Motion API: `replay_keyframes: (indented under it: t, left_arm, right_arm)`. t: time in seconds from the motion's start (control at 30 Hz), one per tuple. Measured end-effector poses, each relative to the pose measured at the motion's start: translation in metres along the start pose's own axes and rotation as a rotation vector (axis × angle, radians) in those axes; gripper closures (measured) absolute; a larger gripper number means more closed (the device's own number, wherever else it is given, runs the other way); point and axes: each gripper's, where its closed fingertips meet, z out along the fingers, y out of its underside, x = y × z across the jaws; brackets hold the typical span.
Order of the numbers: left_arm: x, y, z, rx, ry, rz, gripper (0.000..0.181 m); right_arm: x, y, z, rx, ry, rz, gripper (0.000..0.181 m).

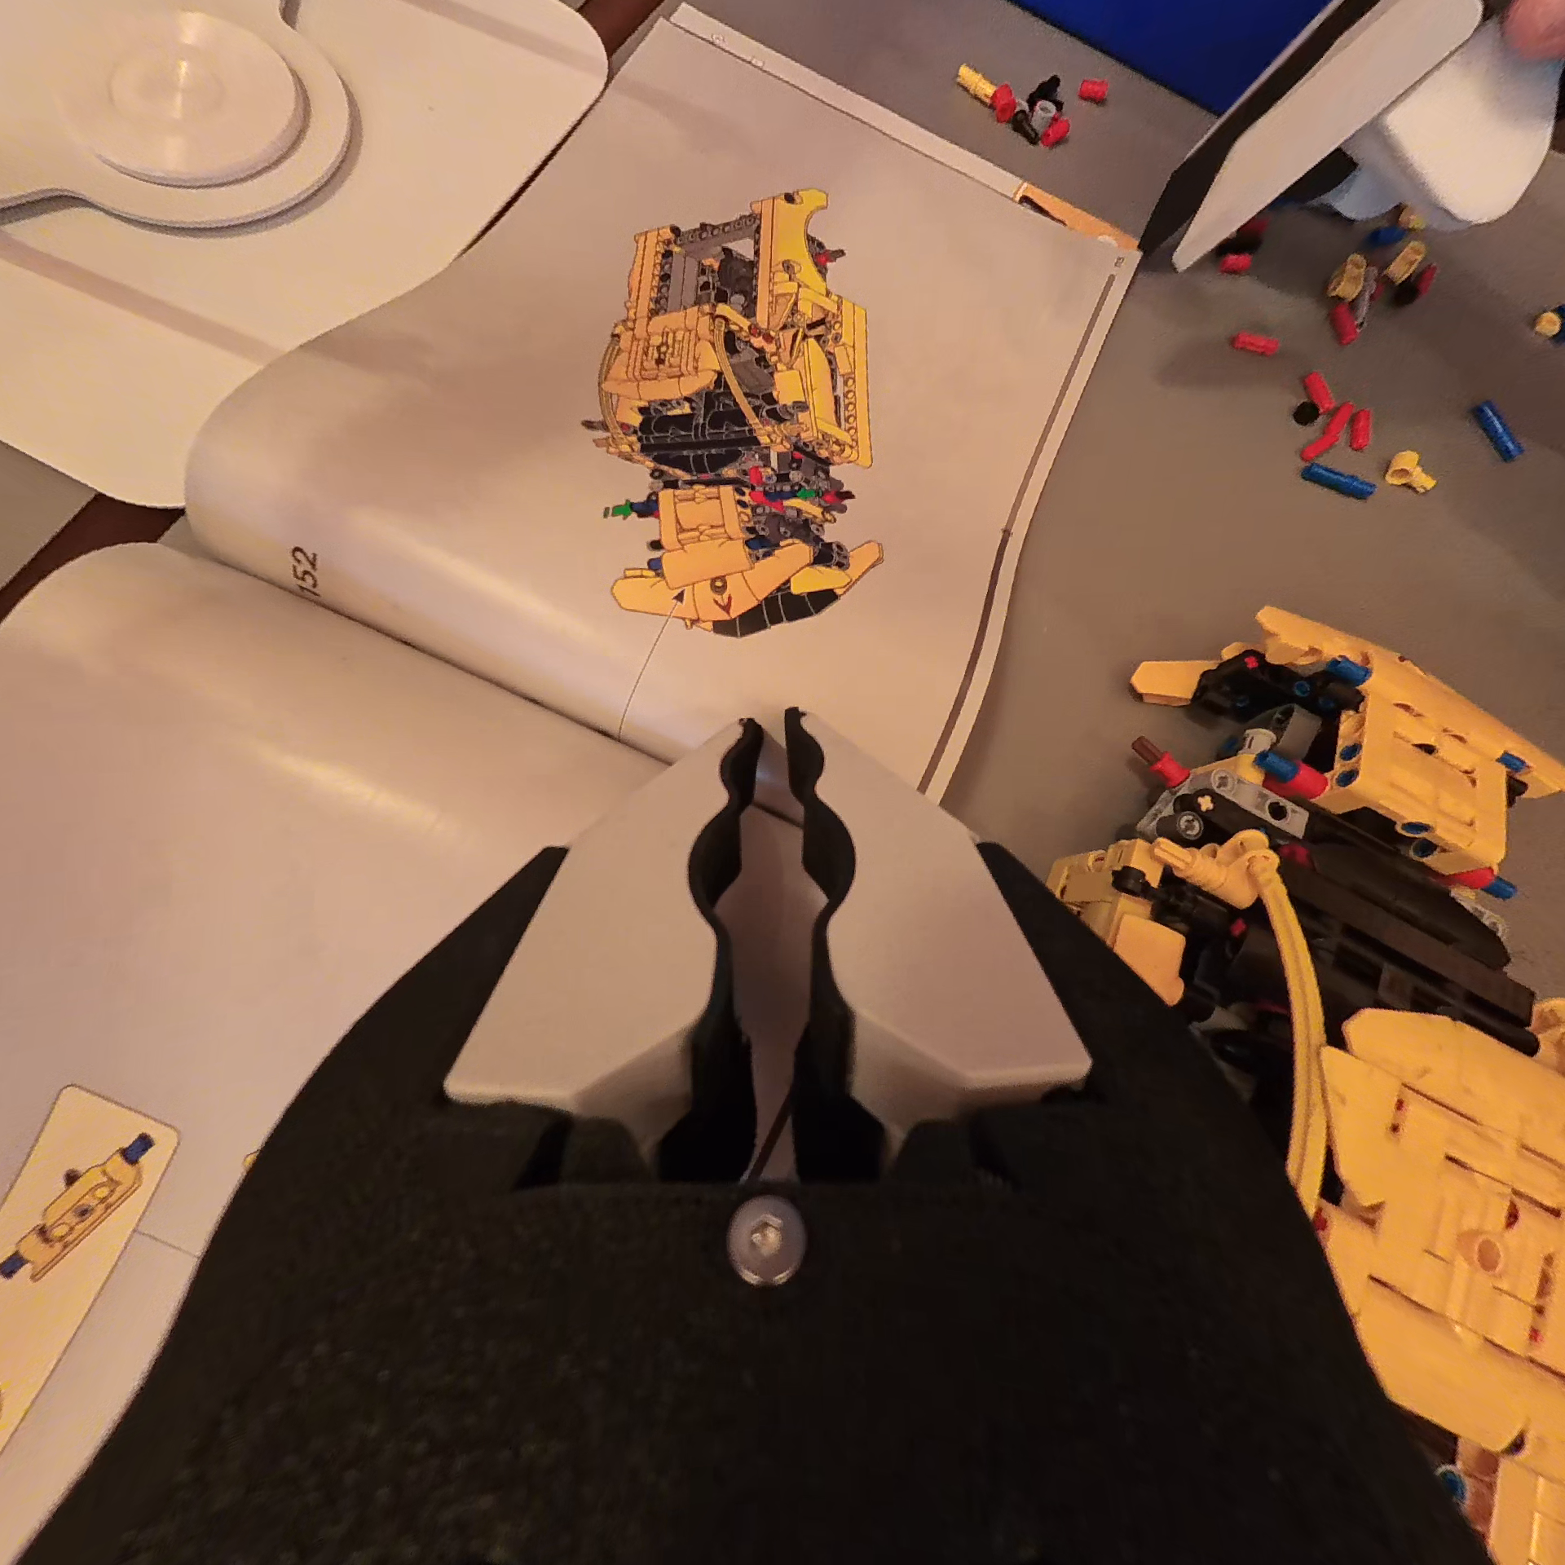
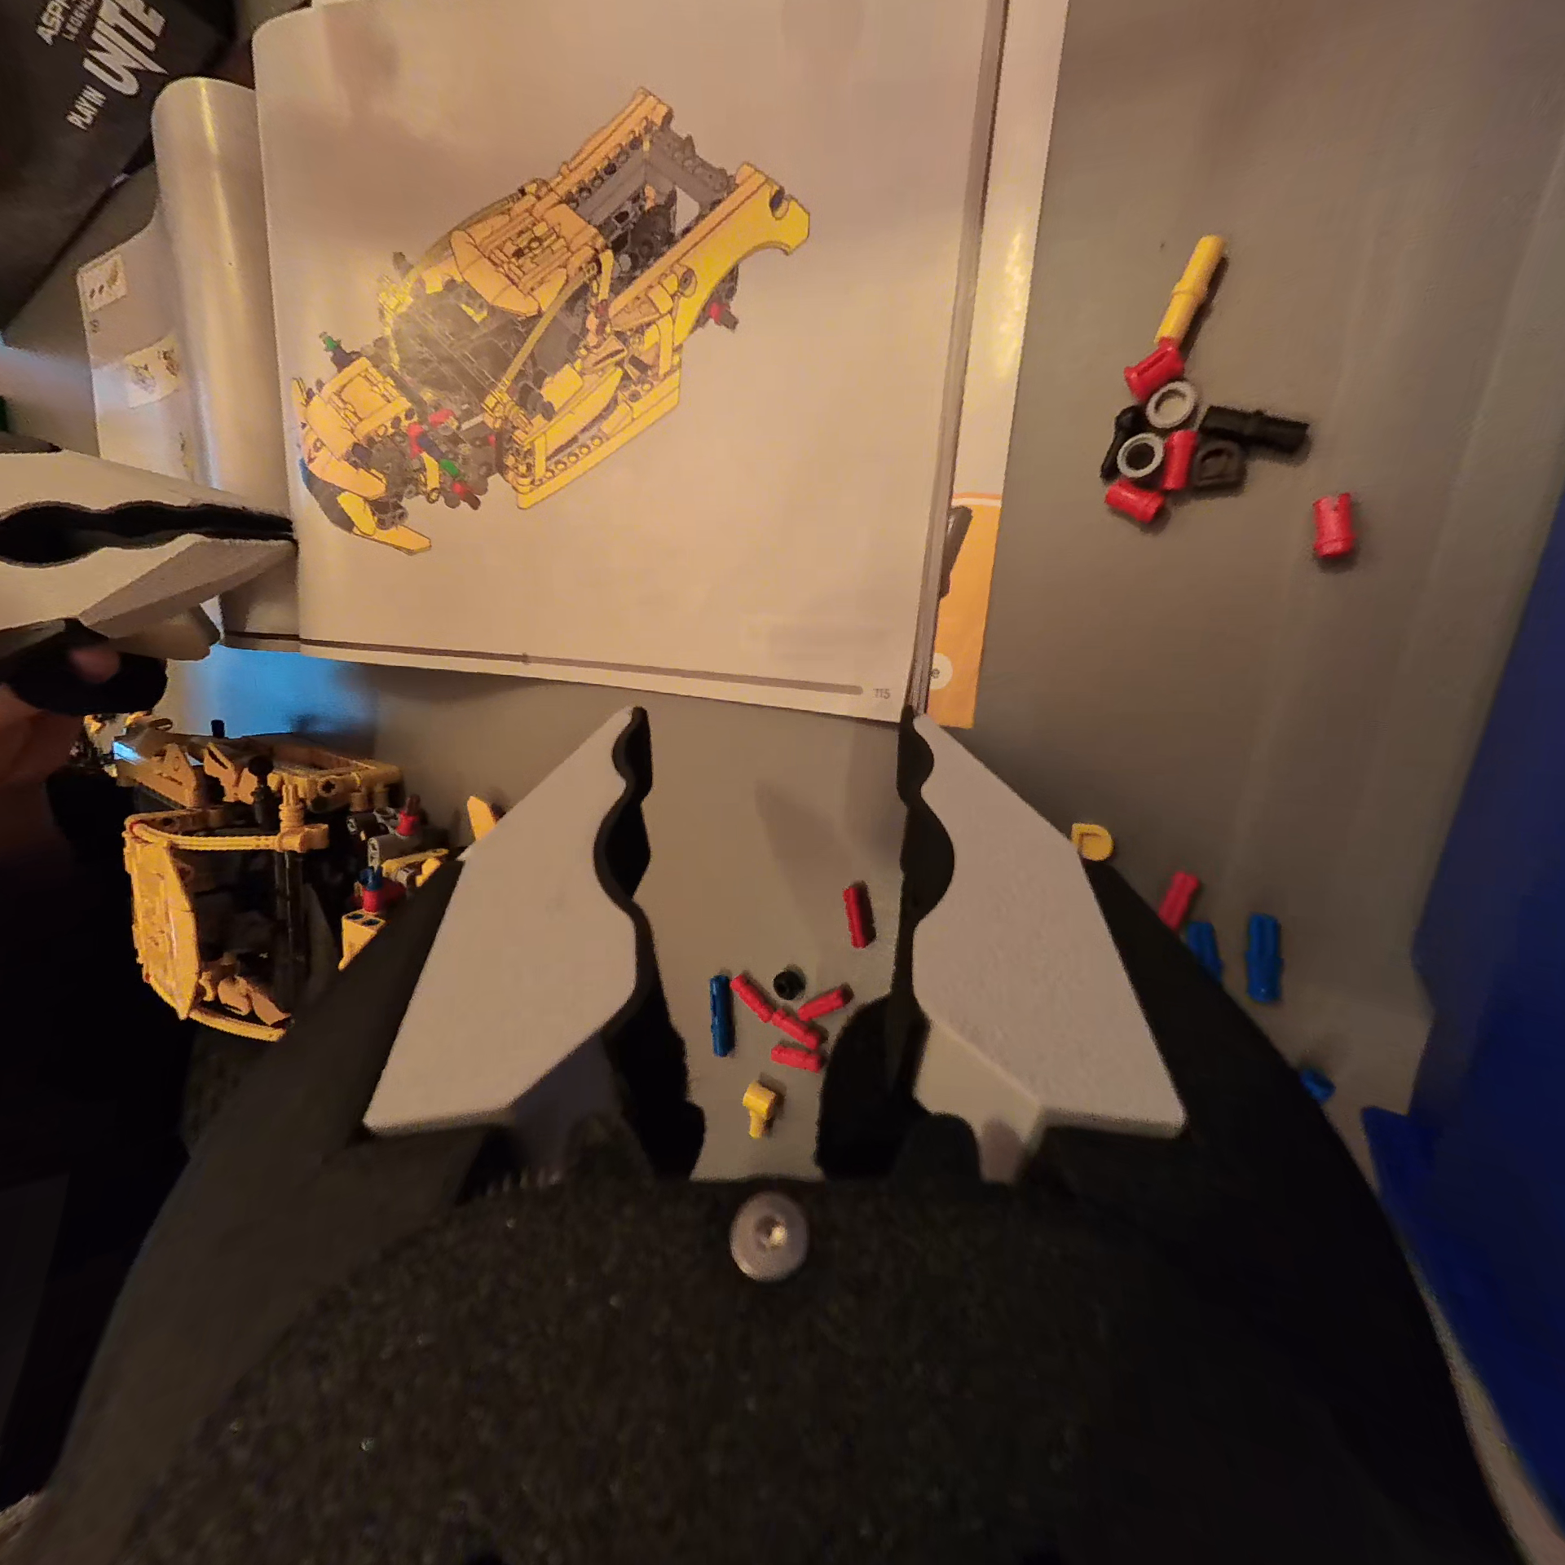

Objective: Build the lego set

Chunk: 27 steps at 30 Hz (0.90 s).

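1. Left claw (image 1: 769,727) nearly clenched over the open instruction booklet (image 1: 474,474); apparently empty.
2. Right claw (image 2: 772,745) released above loose pins (image 2: 792,1020) on the bench (image 2: 1186,677).
3. Yellow lego model (image 1: 1321,931) just beside the booklet.

Part-built yellow-and-black lego model (image 1: 1321,974) lies beside the open instruction booklet (image 1: 474,474), loose pins (image 2: 783,1016) nearby.

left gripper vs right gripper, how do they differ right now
The left gripper is shut, tips nearly touching with nothing visibly between them; the right gripper is wide open. The left gripper hangs over the open instruction booklet; the right gripper hangs over loose red and blue pins on the grey table. Both have grey fingers with wavy black pads, and neither holds a part.
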Motion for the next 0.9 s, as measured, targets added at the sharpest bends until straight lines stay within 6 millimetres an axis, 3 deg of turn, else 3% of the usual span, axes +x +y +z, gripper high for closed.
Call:
replay_keyframes:
  t: [0.6,0.7,0.9]
  left_arm:
    - [-0.0003,0.0003,0.0007,0.003,0.006,-0.004,0.175]
    - [-0.0003,0.0003,0.0008,0.004,0.006,-0.005,0.175]
    - [-0.0004,0.0004,0.0009,0.005,0.007,-0.006,0.175]
  right_arm:
    - [-0.0010,-0.0013,0.0027,0.003,-0.005,0.000,0.124]
    - [-0.0077,-0.0039,0.0041,0.014,-0.045,0.004,0.128]
    - [-0.0016,-0.0041,0.0045,0.009,-0.007,0.004,0.137]
